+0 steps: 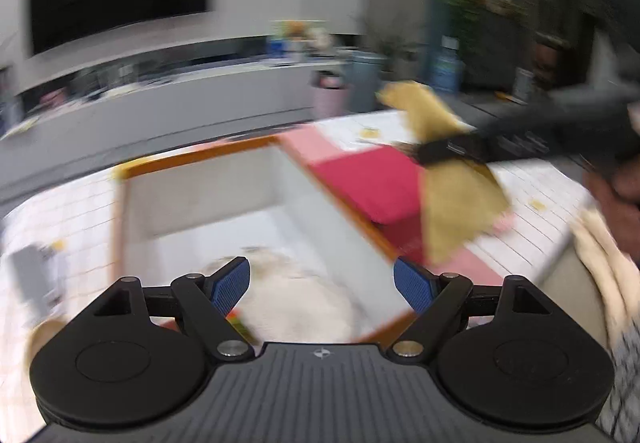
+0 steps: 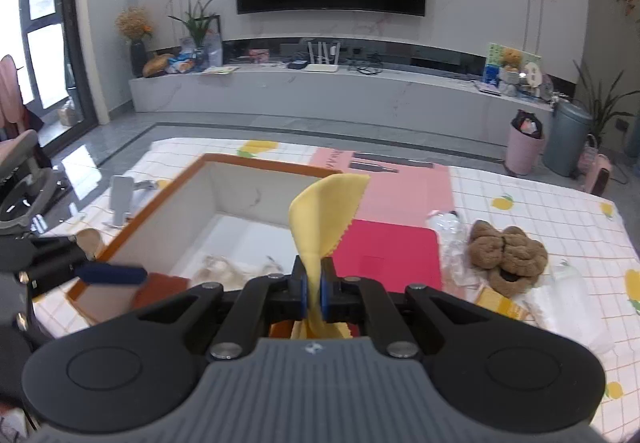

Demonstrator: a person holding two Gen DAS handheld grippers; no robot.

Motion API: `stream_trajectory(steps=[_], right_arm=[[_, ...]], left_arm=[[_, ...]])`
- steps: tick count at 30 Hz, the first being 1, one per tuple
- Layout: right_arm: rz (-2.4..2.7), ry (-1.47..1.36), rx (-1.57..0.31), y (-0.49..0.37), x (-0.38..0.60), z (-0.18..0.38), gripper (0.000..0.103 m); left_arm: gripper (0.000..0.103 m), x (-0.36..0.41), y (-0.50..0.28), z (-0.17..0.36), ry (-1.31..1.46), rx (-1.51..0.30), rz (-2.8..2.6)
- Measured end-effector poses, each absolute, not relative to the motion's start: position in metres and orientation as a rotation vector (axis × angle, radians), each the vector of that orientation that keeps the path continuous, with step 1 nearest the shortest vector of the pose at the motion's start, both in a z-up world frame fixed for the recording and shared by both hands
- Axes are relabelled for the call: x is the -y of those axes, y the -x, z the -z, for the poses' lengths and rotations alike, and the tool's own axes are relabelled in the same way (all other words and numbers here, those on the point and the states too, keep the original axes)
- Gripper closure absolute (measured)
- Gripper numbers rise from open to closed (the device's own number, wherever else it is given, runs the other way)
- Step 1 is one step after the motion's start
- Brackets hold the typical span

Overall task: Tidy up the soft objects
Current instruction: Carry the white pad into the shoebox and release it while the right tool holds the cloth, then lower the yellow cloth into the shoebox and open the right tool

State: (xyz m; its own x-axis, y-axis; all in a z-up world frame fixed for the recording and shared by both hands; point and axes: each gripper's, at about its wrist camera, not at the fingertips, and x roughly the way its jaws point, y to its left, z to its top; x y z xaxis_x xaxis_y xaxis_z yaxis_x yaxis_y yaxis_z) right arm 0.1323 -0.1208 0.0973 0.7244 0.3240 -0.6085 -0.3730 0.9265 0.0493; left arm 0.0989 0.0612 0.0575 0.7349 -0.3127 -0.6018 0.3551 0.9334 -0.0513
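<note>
My right gripper (image 2: 314, 293) is shut on a yellow cloth (image 2: 324, 215) and holds it above the table, beside the orange-rimmed white box (image 2: 256, 163). In the left wrist view the same cloth (image 1: 452, 199) hangs from the right gripper (image 1: 444, 153) over the red mat (image 1: 372, 183). My left gripper (image 1: 322, 285) is open and empty, over the near end of the box (image 1: 200, 155), above a pale soft thing (image 1: 296, 295) inside it. A brown plush toy (image 2: 506, 255) lies on the table to the right.
The table has a checked lemon-print cloth (image 2: 540, 203). A pink mat (image 2: 400, 179) and red mat (image 2: 384, 255) lie right of the box. A clear plastic bottle (image 2: 448, 227) lies by the plush. A grey phone stand (image 2: 120, 199) stands left of the box.
</note>
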Motion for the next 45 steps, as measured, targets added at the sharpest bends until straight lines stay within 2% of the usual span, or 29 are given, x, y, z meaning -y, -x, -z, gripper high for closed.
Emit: stream_trajectory(steps=[5,10,20,24,28,29,30,31,32,34,38,40,45], right_arm=[[-0.464,0.047,-0.672,-0.135,0.105,-0.11,0.1],[-0.529,0.104,-0.754,-0.148,0.069,-0.107,0.1],[-0.567,0.322,-1.012,-0.192,0.003,-0.025,0.1],[-0.514,0.36,-1.058,-0.195,-0.007,-0.004,0.099],[-0.452,0.447,-1.083,-0.191,-0.013,0.007,0.096],[-0.45,0.444,-1.082,-0.192,-0.01,0.006,0.093],[-0.447,0.438,-1.082,-0.192,-0.01,0.005,0.085],[-0.452,0.429,-1.083,-0.192,-0.01,0.003,0.074],[-0.46,0.418,-1.079,-0.191,-0.01,0.0,0.068],[-0.475,0.404,-1.063,-0.185,-0.012,-0.006,0.048],[-0.447,0.435,-1.011,-0.176,-0.018,-0.017,0.033],[-0.446,0.422,-1.005,-0.176,-0.015,-0.021,0.02],[-0.446,0.391,-1.002,-0.172,-0.012,-0.027,0.013]], left_arm=[[0.007,-0.1,-0.109,-0.065,-0.012,-0.685,0.024],[0.007,-0.117,-0.101,-0.07,-0.012,-0.563,-0.115],[0.007,-0.109,-0.115,-0.065,-0.087,-0.553,-0.084],[0.007,-0.111,-0.112,-0.069,-0.096,-0.522,-0.08],[0.008,-0.115,-0.119,-0.068,-0.074,-0.568,-0.072],[0.008,-0.117,-0.12,-0.067,-0.057,-0.58,-0.076],[0.008,-0.119,-0.122,-0.067,-0.041,-0.59,-0.077],[0.008,-0.12,-0.122,-0.066,-0.032,-0.6,-0.074],[0.008,-0.12,-0.123,-0.065,-0.034,-0.607,-0.069],[0.008,-0.12,-0.123,-0.064,-0.044,-0.614,-0.072],[0.008,-0.119,-0.127,-0.061,-0.049,-0.656,-0.084],[0.008,-0.116,-0.126,-0.06,-0.058,-0.654,-0.077],[0.008,-0.114,-0.124,-0.06,-0.061,-0.651,-0.076]])
